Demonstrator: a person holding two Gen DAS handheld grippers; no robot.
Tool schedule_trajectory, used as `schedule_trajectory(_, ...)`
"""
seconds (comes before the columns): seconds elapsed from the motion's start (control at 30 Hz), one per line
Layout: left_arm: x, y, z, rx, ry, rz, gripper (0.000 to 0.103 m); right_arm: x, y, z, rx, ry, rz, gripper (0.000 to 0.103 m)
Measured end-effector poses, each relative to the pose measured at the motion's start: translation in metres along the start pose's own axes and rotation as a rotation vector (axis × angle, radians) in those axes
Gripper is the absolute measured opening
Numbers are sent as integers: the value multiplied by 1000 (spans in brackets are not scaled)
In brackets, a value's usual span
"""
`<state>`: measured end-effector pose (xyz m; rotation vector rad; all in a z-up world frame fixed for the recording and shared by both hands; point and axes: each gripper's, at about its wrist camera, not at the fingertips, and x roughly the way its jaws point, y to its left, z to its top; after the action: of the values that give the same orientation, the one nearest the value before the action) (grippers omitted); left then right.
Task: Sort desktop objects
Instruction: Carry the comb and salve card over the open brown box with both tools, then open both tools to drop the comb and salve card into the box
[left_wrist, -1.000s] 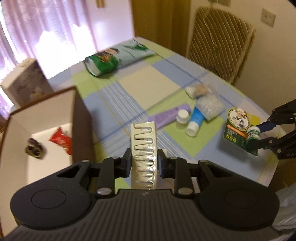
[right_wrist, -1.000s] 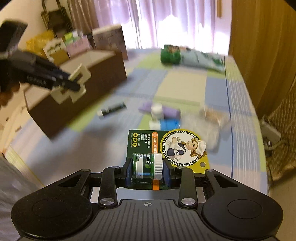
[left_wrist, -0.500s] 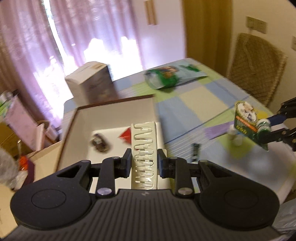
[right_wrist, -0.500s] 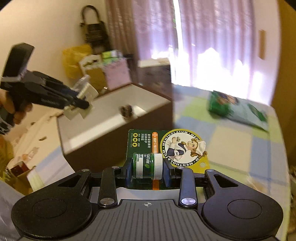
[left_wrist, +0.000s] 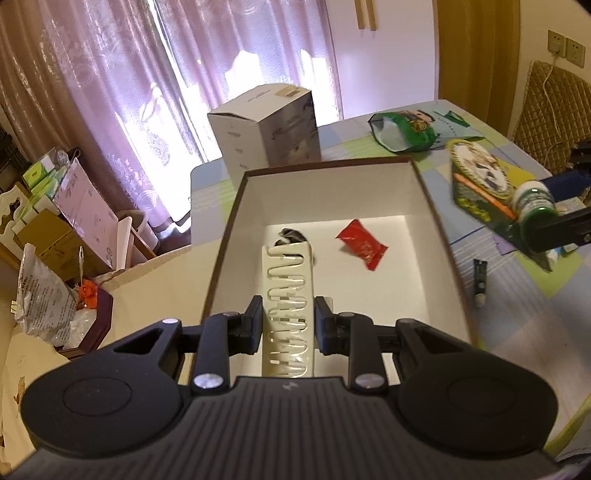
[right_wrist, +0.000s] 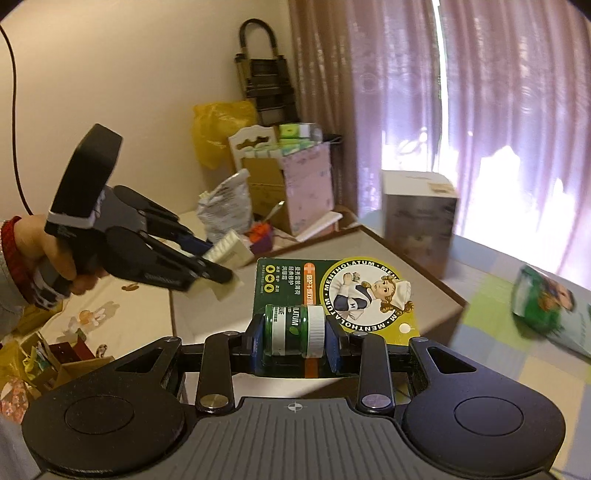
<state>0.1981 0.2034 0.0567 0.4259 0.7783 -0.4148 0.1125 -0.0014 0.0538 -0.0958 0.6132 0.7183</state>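
1. Your left tool (left_wrist: 288, 325) is clamped on a cream plastic strip with a row of looped slots (left_wrist: 289, 295); the pads pinch its long edges near the lower half, and the free end points forward over the open brown-walled box with a white inside (left_wrist: 436, 221).
2. Your right tool (right_wrist: 294, 341) is closed on a small green jar with a white cap (right_wrist: 294, 330), still fixed to its green and yellow printed backing card (right_wrist: 354, 291). The jar lies sideways between the pads, and the card stands up ahead of them.
3. Judging by the task, both loads seem bound for the box. Let the strip go only when its whole length is inside the walls, and keep it low so it lies flat, not bridging the rim.
4. Aim for bare floor. A red crinkled wrapper (left_wrist: 362, 248) lies to the right of the strip's tip, and a small dark object (left_wrist: 290, 234) sits just beyond it, partly hidden.
5. From the right wrist view, the card hangs near the box's near corner, with the left tool to its left. Keep the two apart so the card does not catch.
6. A small dark tube (left_wrist: 480, 275) lies on the checked tabletop (left_wrist: 524, 332), outside the box's right wall.
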Motion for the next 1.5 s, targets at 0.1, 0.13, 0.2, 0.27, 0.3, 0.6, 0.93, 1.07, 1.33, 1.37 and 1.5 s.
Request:
schedule_trajectory(0.1,11,9,-1,9,16,-9,23,26,9,6,-8,18,22,36)
schedule_trajectory(0.13,14,12,-1,14,22,-11,23,35,12,8,-12,25,29,36)
schedule_trajectory(0.2,21,17,-2,23,35,-19,23,53,16,9,-21,53,40,36)
schedule_trajectory(0.27,29,20,-3,33,49,-31,23,69,18,8,-36,82,49,36)
schedule_trajectory(0.3,33,22,-3,38,56,-38,23,76,18,7,-47,98,53,36)
schedule_trajectory(0.6,73,26,-12,104,159,-100,23,133,6,-10,-194,288,93,36)
schedule_trajectory(0.93,121,14,-17,182,265,-154,23,186,-18,-17,-185,486,108,36)
schedule_trajectory(1.07,137,14,-16,194,295,-154,23,201,-28,-19,-140,534,100,36)
schedule_trajectory(1.33,163,16,-11,162,337,-170,23,218,-33,-25,-124,608,48,36)
schedule_trajectory(1.37,166,16,-10,157,344,-175,24,220,-34,-25,-121,617,41,36)
schedule_trajectory(1.5,173,15,-8,139,372,-204,47,228,-36,-28,-113,653,17,41)
